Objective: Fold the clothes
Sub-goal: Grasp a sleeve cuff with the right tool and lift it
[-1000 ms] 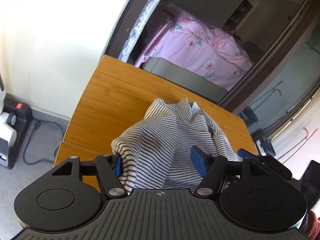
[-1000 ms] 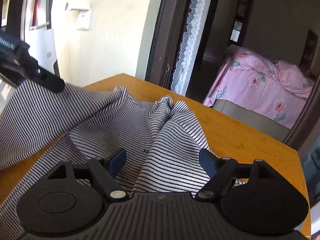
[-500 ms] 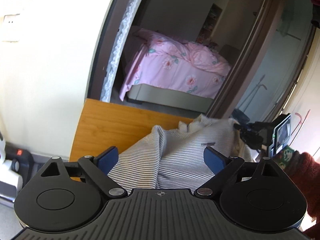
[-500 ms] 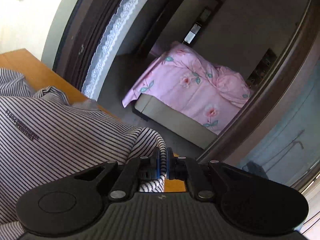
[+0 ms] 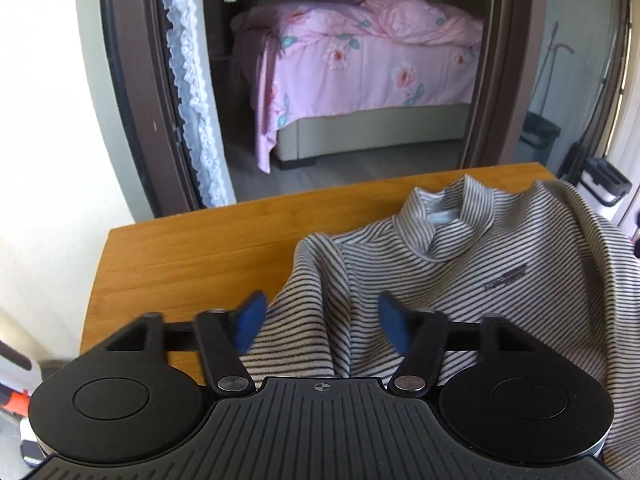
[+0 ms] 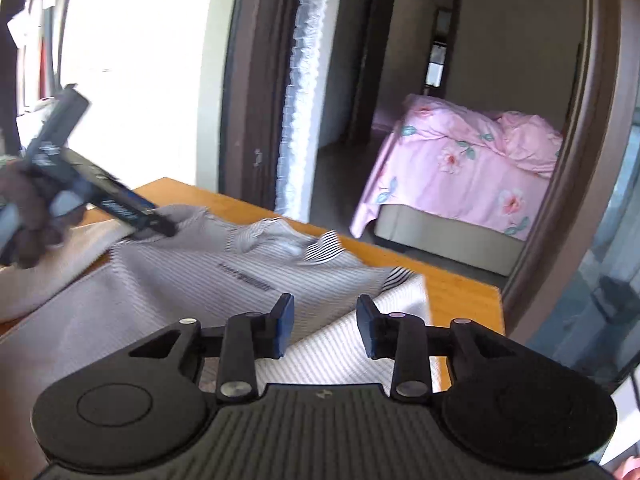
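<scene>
A grey-and-white striped shirt (image 5: 480, 272) with a raised collar and a small chest logo lies front up on the wooden table (image 5: 192, 256). My left gripper (image 5: 322, 326) is over its left shoulder. A raised fold of the sleeve stands between the blue pads, which are still apart while the jaws are closing. In the right wrist view the shirt (image 6: 240, 276) is spread out flatter. There the left gripper (image 6: 160, 226), held by a hand (image 6: 24, 208), touches the far shoulder. My right gripper (image 6: 325, 328) hovers over the near shoulder, its jaws opening, with nothing pinched.
Just beyond the table's far edge (image 6: 460, 300) an open doorway shows a bed with a pink floral cover (image 5: 360, 60). A white lace curtain (image 5: 188, 80) hangs on the door frame. A black bin (image 5: 540, 132) stands on the floor to the right.
The right gripper, shut on the shirt's edge half a second ago, has let go and opened. The left gripper has swung to the shirt's left shoulder and its jaws have narrowed. The shirt lies flatter.
</scene>
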Demonstrator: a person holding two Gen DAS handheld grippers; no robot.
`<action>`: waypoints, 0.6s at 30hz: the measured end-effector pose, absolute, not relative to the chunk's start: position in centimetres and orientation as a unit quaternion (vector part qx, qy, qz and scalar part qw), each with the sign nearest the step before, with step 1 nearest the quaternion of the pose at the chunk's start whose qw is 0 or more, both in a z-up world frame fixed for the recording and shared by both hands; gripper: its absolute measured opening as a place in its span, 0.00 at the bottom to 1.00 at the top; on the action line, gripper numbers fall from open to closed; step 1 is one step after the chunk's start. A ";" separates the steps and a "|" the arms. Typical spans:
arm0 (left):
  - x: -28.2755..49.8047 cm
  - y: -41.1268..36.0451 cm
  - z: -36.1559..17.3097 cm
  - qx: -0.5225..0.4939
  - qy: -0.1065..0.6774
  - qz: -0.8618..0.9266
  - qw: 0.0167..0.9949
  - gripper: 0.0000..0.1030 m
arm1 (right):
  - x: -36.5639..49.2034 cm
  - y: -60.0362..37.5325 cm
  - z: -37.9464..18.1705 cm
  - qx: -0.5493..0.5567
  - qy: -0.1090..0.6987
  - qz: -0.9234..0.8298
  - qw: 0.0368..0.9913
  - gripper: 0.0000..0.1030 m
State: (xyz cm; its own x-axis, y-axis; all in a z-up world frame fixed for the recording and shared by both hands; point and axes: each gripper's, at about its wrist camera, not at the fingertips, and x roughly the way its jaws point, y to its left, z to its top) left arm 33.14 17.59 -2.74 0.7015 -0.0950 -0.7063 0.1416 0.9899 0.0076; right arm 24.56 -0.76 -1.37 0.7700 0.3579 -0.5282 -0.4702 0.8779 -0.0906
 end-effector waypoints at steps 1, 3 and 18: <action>33.7 17.8 -3.1 0.031 0.390 -0.061 0.918 0.19 | 23.3 -0.5 -1.8 -0.105 0.268 0.238 0.928 0.43; 34.2 18.3 -3.1 0.042 0.375 -0.038 0.925 0.11 | 20.8 0.3 -3.0 -0.112 0.288 0.264 0.914 0.45; 24.5 21.5 1.3 -0.117 0.312 -0.044 0.942 0.86 | 16.3 4.2 -5.9 -0.229 0.304 0.274 0.883 0.67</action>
